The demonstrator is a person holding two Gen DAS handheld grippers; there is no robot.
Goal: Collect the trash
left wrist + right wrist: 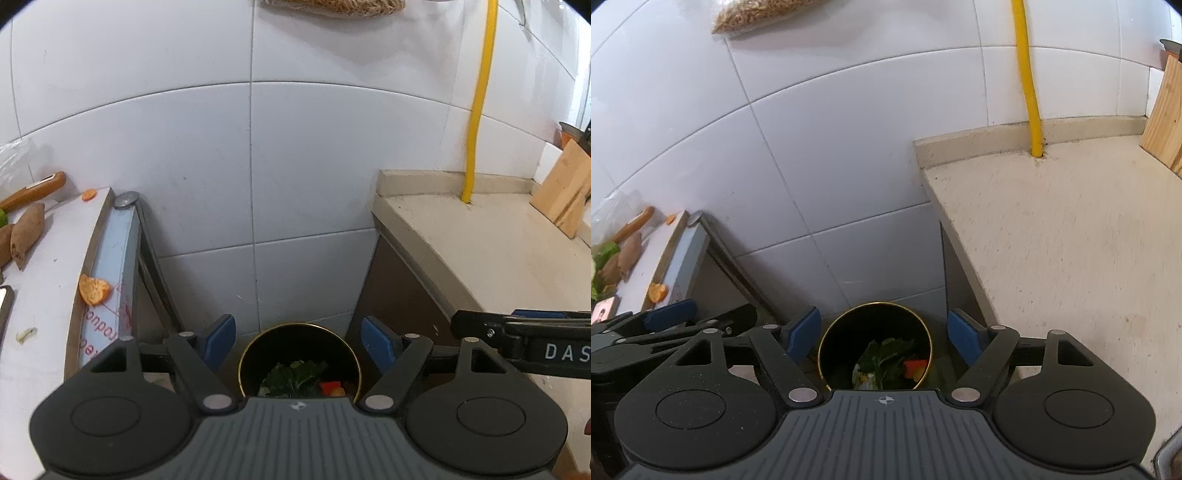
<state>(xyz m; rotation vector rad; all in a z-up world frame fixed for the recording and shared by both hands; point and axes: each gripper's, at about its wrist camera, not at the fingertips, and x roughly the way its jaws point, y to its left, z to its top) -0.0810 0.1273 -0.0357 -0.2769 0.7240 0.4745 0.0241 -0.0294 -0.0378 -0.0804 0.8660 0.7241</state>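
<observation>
Black bin [299,354] with gold rim sits on the floor in the gap between white table [48,280] and beige counter [480,243], tiled wall behind. Greens and red scraps inside. Left gripper [298,338] and right gripper [882,334] both hang above the bin, jaws wide apart, holding nothing. Orange peel [94,290] at the table edge.

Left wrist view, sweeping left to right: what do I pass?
Sweet potato → orange peel → bin with greens inside → yellow pipe → wooden board.
</observation>
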